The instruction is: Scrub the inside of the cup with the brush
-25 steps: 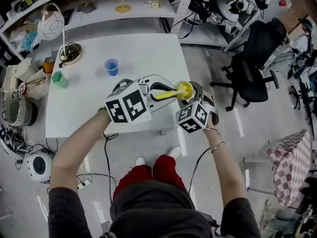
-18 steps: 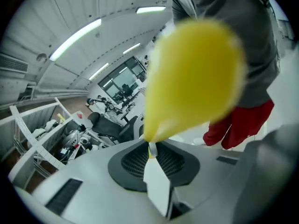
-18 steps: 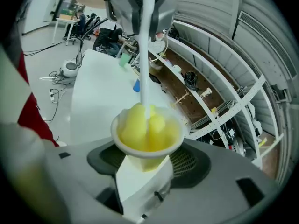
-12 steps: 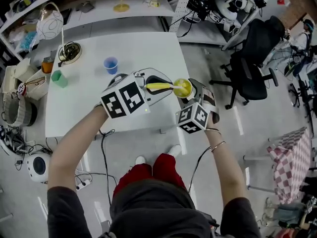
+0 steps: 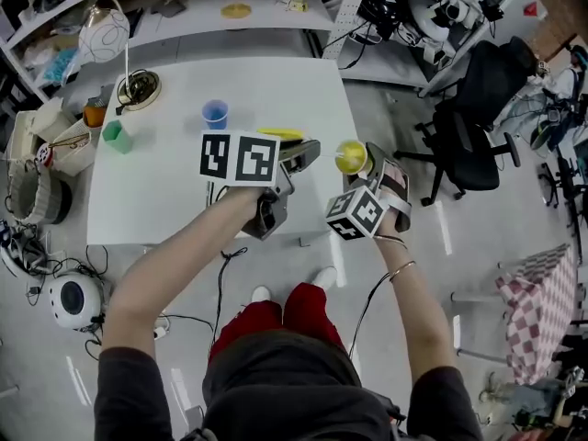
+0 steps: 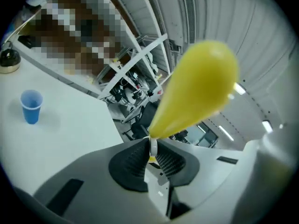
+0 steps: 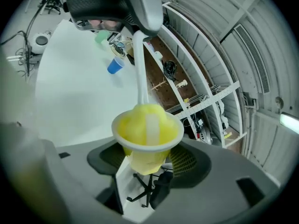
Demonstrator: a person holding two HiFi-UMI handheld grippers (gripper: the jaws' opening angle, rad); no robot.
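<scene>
Over the table's near right corner, my right gripper (image 5: 365,167) is shut on a small yellow cup (image 5: 350,157), held upright with its mouth toward the camera in the right gripper view (image 7: 147,136). The brush's yellow head (image 7: 139,119) sits inside the cup, and its white stem (image 7: 138,76) runs up to my left gripper (image 7: 140,13). My left gripper (image 6: 153,152) is shut on that stem. The brush's fat yellow handle (image 6: 198,85) sticks out past the jaws and shows as a yellow bar (image 5: 280,134) in the head view.
A blue cup (image 5: 215,114) and a green cup (image 5: 115,136) stand on the white table (image 5: 165,186). A lamp (image 5: 106,35) and clutter crowd its left edge. A black office chair (image 5: 478,72) stands to the right, and shelving runs along the back.
My left gripper has turned and lifted, so its marker cube now faces up, and the yellow handle has swung toward the far side. The right gripper and cup have barely moved.
</scene>
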